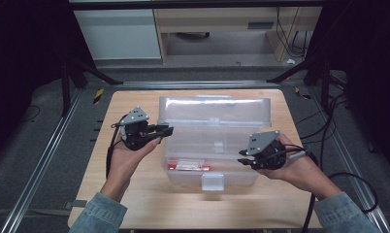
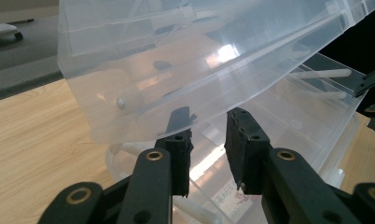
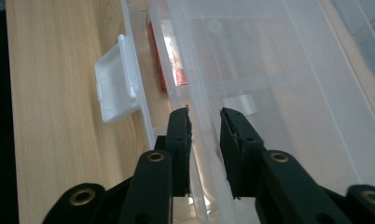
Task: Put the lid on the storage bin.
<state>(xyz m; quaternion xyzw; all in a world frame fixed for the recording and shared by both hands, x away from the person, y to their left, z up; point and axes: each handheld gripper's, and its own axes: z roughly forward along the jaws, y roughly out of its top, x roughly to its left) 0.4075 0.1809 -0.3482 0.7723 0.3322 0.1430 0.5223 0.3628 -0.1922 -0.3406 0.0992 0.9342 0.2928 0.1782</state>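
A clear plastic toolbox [image 1: 241,177] stands open on the wooden table [image 1: 139,199], its lid [image 1: 215,109] raised at the back. A red-and-white packet [image 1: 187,166] lies inside near the front. My left gripper [image 1: 168,131] is at the box's left end, open, with the lid's lower edge [image 2: 129,107] just ahead of its jaws [image 2: 209,121]. My right gripper [image 1: 242,160] is at the right end, open. In the right gripper view its jaws [image 3: 205,114] straddle a thin clear rim of the box [image 3: 195,121]. The packet [image 3: 174,60] shows through the plastic.
The box's front latch [image 1: 213,181] hangs open toward me, also the white flap [image 3: 113,86] in the right gripper view. Bare tabletop lies left and right of the box. Black frame legs [image 1: 91,70] and cables [image 1: 338,141] flank the table.
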